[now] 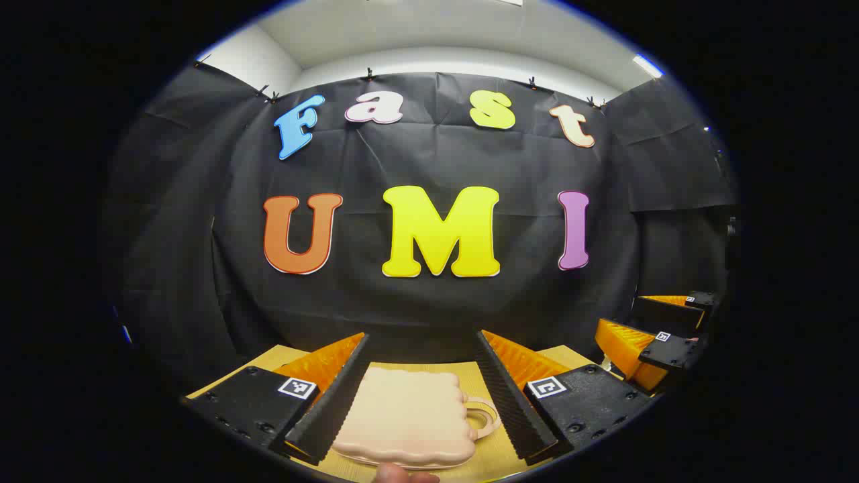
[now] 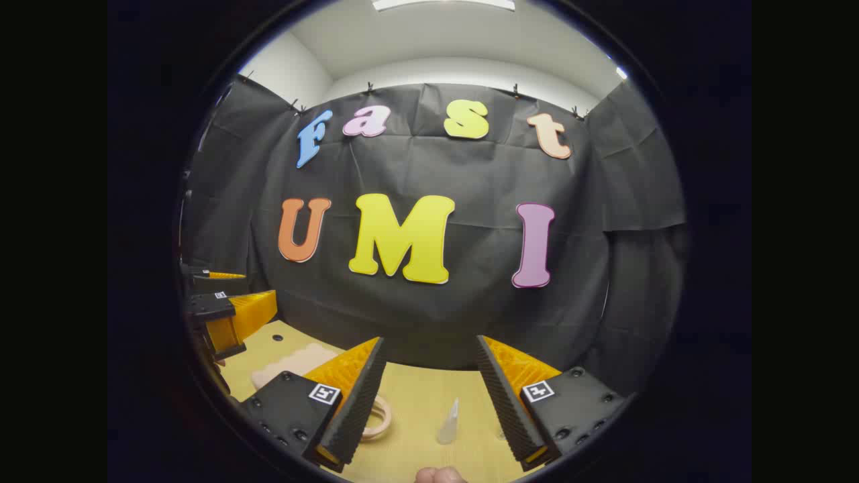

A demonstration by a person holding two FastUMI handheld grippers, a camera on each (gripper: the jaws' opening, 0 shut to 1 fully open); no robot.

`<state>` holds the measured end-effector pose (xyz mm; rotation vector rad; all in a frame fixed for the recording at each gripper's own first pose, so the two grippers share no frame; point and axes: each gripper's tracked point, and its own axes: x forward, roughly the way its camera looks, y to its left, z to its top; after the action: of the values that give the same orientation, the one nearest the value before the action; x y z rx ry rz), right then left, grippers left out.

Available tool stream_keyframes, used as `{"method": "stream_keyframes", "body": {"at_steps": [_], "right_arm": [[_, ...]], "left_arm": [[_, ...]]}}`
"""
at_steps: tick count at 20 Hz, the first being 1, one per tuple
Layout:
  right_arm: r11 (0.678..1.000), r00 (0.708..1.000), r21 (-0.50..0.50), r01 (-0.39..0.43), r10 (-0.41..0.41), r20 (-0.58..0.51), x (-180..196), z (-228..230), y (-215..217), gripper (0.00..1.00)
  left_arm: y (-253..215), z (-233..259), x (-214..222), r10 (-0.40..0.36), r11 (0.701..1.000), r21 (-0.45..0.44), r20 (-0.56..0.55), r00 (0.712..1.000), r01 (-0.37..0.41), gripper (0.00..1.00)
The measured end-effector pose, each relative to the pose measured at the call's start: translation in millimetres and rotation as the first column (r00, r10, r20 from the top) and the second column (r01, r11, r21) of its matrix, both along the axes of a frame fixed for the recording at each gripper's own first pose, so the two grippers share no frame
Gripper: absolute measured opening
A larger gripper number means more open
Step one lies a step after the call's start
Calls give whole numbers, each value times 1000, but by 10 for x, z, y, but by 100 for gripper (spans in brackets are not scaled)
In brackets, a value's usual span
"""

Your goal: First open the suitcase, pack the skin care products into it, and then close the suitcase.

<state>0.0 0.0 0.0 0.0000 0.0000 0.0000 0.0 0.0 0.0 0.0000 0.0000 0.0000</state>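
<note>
2 grippers, both w/ fingers spread wide and holding nothing. We have the left gripper (image 1: 419, 396) hovering over the case (image 1: 406, 419), a small pale scallop-edged thing lying flat and closed on the table (image 1: 268, 362), its handle (image 1: 484, 412) pointing to the right in the left gripper view. The case sits between the fingers but neither one touches it. In the right gripper view the right gripper (image 2: 429, 396) hangs above bare tabletop, w/ a small clear tube (image 2: 449, 422) lying between its fingers, untouched; we take it for 1 of the skin care items, though it's too small to be sure. The case handle shows just beside the right gripper's near finger.

Risks as we judge them: the case is still shut, so step 1 isn't done. It looks light and smooth, so prying the lid w/ 1 finger may just slide or tip the whole case unless the other gripper pins the base. Grabbing the handle would likely lift it, not open it. The tube is slim and clear, easy to misjudge; a closing finger could flick it or roll it off toward the table edge. W/ both grippers this near, they may also collide over the handle.
</note>
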Motion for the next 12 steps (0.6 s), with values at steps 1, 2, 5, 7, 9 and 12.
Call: {"method": "stream_keyframes", "body": {"at_steps": [1,2,5,7,9,12], "right_arm": [[1000,1000,4,3,-3,-1,6,-12,-30,80],[1000,1000,9,6,-6,-1,12,-11,-50,80],[1000,1000,26,16,-16,-2,19,-24,-142,78],[999,1000,34,21,-21,-4,6,-37,-194,80],[999,1000,36,23,-23,-5,-5,-44,-234,78],[999,1000,39,25,-25,-8,-15,-55,-276,80]], "left_arm": [[-18,-1,2,5,1000,0,1,1000,-5,98],[-43,14,8,6,1000,0,3,1000,-6,98],[-73,15,18,22,1000,12,1,1000,-22,98],[-103,-1,8,24,1000,16,-4,1000,-24,98],[-124,4,10,29,999,23,-6,1000,-29,98],[-174,16,-3,31,999,30,-3,1000,-31,98]]}}
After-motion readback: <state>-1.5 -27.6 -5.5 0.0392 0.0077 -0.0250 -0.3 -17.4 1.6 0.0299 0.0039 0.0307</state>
